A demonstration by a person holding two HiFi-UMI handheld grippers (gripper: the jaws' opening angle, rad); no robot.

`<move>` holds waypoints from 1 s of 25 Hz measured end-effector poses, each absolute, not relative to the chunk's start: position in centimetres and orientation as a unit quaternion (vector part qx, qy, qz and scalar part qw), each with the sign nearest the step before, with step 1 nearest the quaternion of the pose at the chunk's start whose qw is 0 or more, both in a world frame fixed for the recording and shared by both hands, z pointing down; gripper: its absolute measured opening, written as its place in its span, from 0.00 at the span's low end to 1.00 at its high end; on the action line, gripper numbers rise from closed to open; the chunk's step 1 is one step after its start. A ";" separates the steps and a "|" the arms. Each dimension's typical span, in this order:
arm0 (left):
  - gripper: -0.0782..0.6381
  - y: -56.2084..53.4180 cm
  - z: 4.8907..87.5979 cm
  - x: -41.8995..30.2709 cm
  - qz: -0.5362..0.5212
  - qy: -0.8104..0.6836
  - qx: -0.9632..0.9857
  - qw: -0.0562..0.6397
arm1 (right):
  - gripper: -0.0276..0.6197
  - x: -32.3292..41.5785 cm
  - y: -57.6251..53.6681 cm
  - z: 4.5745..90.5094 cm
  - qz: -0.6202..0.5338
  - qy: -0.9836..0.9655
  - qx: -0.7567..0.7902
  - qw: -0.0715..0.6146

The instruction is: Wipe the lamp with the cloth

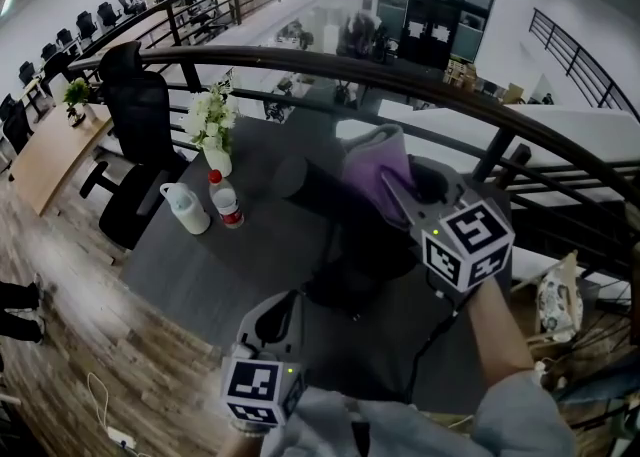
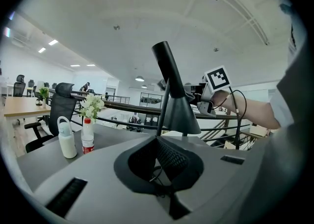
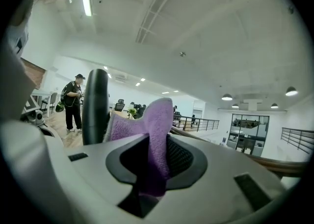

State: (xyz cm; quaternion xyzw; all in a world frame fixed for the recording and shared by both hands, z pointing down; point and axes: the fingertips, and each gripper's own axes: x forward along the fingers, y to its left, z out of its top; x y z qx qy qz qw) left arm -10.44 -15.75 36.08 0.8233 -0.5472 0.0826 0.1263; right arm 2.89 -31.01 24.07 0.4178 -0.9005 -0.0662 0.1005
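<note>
This is looking like an open-plan office: black swivel office chairs are standing beside long pale wooden desks, a curved black metal railing is edging a mezzanine, and dark glass-walled rooms are lining the far side.

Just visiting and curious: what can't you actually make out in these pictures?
Base of the lamp: left gripper view, hidden behind the left gripper.
Label on the bottle: head view, too small to read.
Whether the cloth touches the lamp: right gripper view, they overlap, hiding any gap.
</note>
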 end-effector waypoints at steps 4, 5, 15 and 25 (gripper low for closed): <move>0.12 -15.7 35.9 -10.9 0.080 -0.553 0.821 0.121 | 0.19 0.3 -30.8 21.5 -0.092 -0.910 0.395 0.085; 0.12 -15.7 35.9 -11.0 0.079 -0.553 0.820 0.122 | 0.19 -0.4 -30.7 20.8 -0.099 -0.912 0.389 0.080; 0.12 -15.6 35.4 -11.3 0.073 -0.559 0.817 0.122 | 0.19 -3.7 -29.3 14.7 -0.181 -0.909 0.373 0.043; 0.12 -16.0 36.0 -10.8 0.075 -0.552 0.822 0.118 | 0.19 -3.6 -26.0 14.4 -0.185 -0.919 0.345 0.033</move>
